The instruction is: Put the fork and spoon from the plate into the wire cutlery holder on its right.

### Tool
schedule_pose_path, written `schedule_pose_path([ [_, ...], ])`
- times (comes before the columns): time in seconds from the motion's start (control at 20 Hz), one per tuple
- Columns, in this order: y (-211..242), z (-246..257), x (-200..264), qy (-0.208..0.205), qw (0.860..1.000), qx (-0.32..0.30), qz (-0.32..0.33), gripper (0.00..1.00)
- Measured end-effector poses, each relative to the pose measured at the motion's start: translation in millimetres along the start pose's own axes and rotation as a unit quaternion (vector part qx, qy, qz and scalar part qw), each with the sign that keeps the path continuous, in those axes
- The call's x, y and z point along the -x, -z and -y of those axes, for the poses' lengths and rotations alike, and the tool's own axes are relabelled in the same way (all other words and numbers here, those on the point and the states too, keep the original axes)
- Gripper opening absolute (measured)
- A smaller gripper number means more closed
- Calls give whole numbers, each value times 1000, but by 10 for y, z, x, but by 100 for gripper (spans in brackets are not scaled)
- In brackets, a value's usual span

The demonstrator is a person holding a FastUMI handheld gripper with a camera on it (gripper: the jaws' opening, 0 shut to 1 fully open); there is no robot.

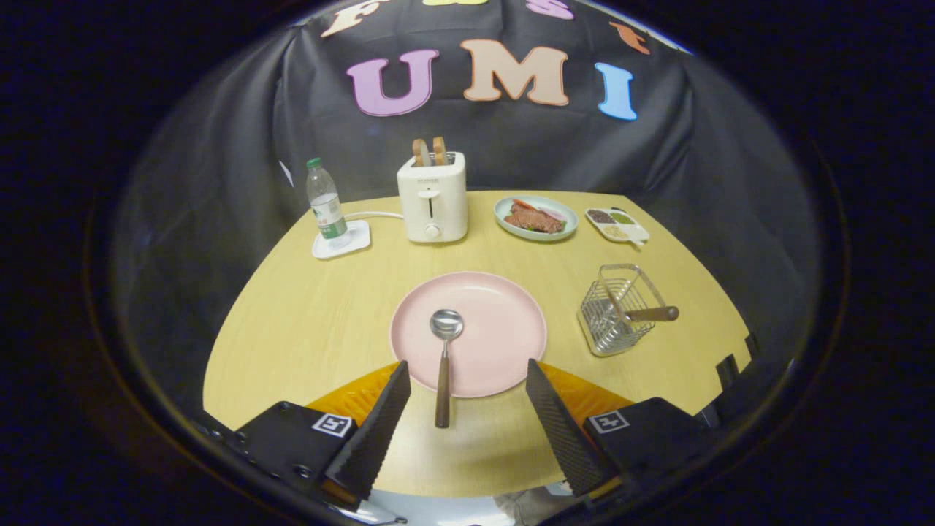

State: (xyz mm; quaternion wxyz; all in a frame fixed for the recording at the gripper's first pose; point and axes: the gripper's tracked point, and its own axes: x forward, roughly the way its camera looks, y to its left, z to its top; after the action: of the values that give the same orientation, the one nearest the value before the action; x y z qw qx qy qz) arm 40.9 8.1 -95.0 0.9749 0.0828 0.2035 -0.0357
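A pink plate (504,329) lies on the wooden table just ahead of my fingers. On it rests a spoon (444,358), bowl away from me, its wooden handle reaching back over the plate's near rim into the gap between my fingers. The wire cutlery holder (613,318) stands to the right of the plate. The fork (643,314) leans inside it, wooden handle sticking out to the right. My gripper (467,383) is open, held above the table's near edge, with the spoon handle's end between the fingertips but untouched.
At the back of the table stand a water bottle (326,208) on a white coaster, a white toaster (432,196) with two bread slices, a plate of food (535,218) and a small sauce tray (617,223). The table's near edge runs under my fingers.
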Motion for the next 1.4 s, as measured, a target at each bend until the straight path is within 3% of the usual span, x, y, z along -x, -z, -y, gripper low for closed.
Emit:
schedule_pose_path([
  [0.25,96,-49,-153,-10,997,30,74,99],
  [0.75,516,-274,-523,-4,994,63,92,95],
  [1.05,564,-236,-663,10,994,56,90,66],
  [1.4,544,-365,-695,-14,996,22,84,31],
])
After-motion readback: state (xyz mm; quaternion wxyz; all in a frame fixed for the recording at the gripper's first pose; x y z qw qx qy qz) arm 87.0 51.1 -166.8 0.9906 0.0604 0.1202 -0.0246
